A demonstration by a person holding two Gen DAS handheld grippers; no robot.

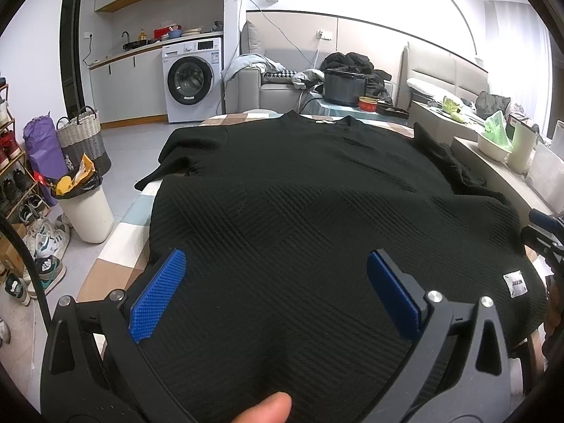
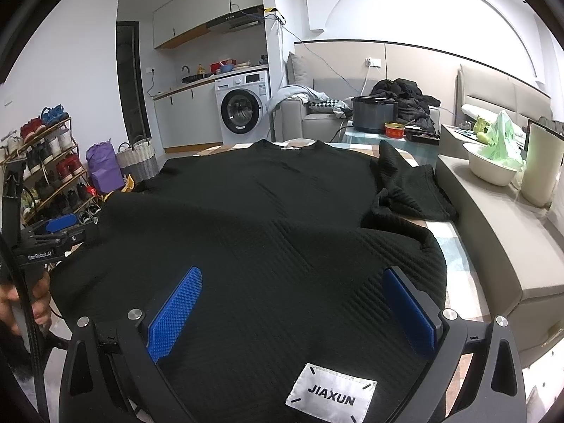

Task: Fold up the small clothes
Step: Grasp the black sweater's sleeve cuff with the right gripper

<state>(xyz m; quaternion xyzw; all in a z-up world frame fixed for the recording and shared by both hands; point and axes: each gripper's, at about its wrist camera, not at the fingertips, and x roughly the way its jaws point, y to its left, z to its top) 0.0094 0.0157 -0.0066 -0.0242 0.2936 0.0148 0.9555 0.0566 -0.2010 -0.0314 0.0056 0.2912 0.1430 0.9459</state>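
Bright indoor light w/ blown-out glare upper right, heavy fisheye warp + dark vignette at edges, focus sharp.

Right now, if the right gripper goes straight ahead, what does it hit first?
Probably the black sweater: the open right gripper points low across it, with fabric filling the gap ahead. Depth is unclear.

Both my claws wide open rn. Left gripper: blue pads spread far apart, nothing pinched btw them, my thumb tip poking in right below the jaws. Right gripper: same deal, pads splayed, nothing clamped. My left hand wraps the handle, off to the left of the right claw.
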